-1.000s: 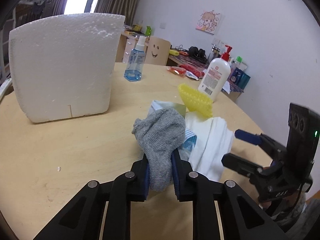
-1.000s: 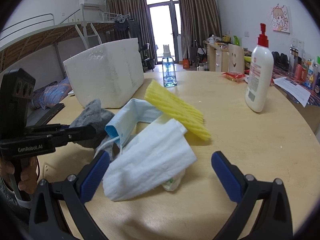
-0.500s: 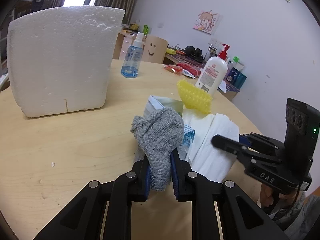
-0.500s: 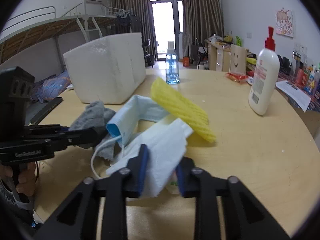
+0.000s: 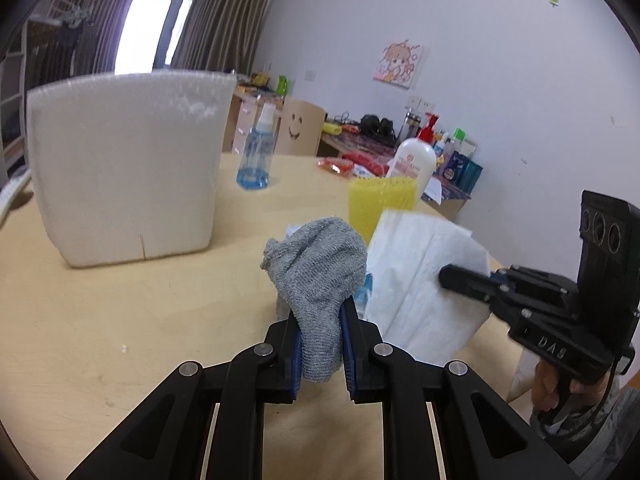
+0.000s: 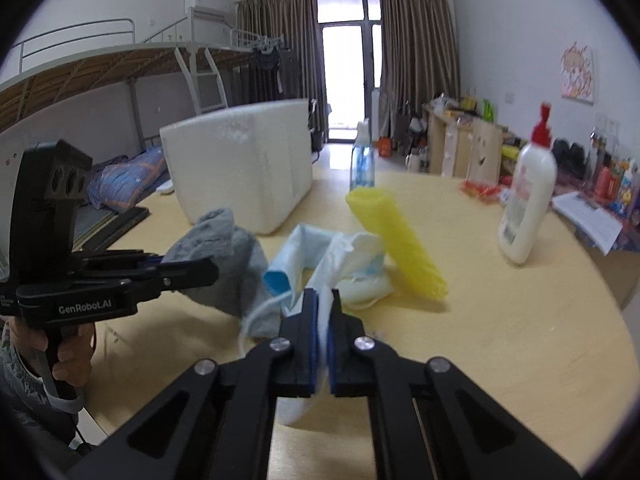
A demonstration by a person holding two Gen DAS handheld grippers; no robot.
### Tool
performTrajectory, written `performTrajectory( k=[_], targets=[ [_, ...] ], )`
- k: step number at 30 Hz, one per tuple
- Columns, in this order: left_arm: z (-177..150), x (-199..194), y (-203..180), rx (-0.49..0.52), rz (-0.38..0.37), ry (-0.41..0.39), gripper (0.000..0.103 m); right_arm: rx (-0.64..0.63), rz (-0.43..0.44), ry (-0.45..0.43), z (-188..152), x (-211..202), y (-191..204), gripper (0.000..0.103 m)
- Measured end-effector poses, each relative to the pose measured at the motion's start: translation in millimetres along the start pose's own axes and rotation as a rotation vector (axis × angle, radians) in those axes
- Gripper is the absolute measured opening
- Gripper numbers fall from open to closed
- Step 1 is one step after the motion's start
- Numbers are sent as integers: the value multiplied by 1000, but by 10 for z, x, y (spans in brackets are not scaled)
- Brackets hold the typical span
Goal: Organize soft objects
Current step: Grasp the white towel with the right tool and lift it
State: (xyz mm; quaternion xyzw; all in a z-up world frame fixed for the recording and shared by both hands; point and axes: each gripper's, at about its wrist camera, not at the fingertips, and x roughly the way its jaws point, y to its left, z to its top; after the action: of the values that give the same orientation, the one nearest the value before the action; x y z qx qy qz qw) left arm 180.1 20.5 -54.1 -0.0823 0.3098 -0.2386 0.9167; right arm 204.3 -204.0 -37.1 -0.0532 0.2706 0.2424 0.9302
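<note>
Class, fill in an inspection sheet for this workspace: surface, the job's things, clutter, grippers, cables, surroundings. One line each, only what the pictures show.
Surface: round wooden table, no spills seen.
Job's things: grey sock, white cloth, blue face mask, yellow foam net.
Clutter: white foam box, blue spray bottle, white pump bottle.
Grippers: left gripper shut on the grey sock; right gripper has just been closing, now shut on the white cloth.
Cables: nothing seen on the table.
Surroundings: loft bed, curtains, crowded desk.
</note>
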Motion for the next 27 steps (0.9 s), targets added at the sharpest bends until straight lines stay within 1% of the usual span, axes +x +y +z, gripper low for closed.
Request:
performTrajectory(
  k=[5,8,14,20,27],
  targets=[
    [42,-185,-43,17,33,-39,17,-13,-43,-75,122,-285,-17,6],
    [38,-287,-94,31,44,-56,17,-16,-72,-105,129,-424,-39,6],
    [-21,-406,-184,52,72,-68,17,-8,-126,-125,36,-606,-118,6],
    [-25,-443,-194,29,76,-76,17,5,-135,-154,-10,-759,-142,6],
    [-27,-574,-301,50,98,-108,17,-4,-147,-198,-19,-901,-131,6]
  ],
)
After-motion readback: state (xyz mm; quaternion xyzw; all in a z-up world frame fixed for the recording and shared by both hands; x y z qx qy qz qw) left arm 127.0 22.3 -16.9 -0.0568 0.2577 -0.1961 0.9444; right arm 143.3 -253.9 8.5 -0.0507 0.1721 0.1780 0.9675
